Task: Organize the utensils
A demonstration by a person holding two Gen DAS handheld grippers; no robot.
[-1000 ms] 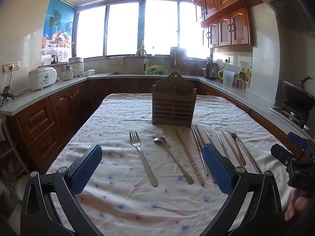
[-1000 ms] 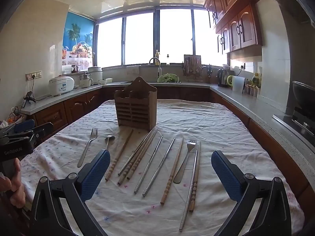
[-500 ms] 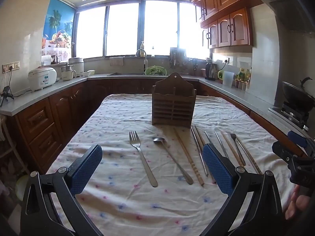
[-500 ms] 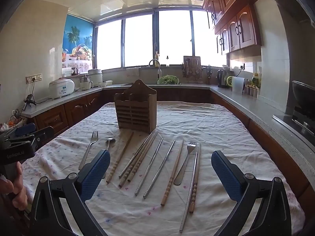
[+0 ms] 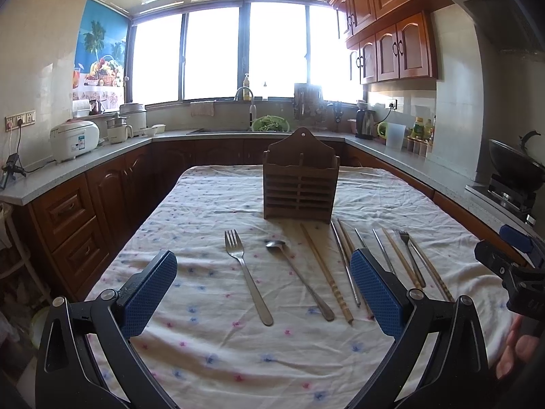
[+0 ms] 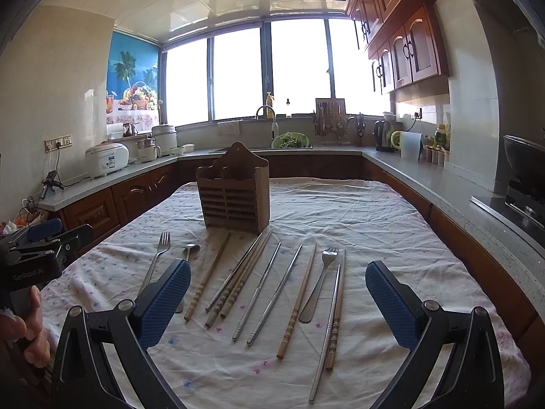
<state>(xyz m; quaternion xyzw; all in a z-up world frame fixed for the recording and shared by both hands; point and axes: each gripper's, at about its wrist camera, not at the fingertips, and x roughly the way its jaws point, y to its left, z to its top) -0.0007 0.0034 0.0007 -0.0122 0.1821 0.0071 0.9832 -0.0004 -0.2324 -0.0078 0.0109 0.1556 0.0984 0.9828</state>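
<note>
Both tools are hanging above the near edge of the table, and nothing is being carried yet. The left gripper is showing its blue pads spread wide with only cloth between them; the right gripper is likewise gaping, empty.

The wooden holder is standing upright toward the far end of the table, near the middle, its slots open at the top. In front of it the utensils are lying in a fan across the flowered cloth, handles toward the near edge: a big fork on the left, a spoon just beside it, then wooden chopsticks and metal chopsticks mixed together, and a small fork toward the right side.

My read is that nothing has been sorted so far, and a first pick is coming. The big fork is looking like the clean choice for the left tool: it is lying apart from its neighbours. I would be closing across the handle rather than along it, and low, since everything is lying flat on soft cloth that may bunch up. On the right, the chopsticks are touching in places, so pinching one alone is going to need care. Then tipping the piece upright before lowering it into a slot.
</note>
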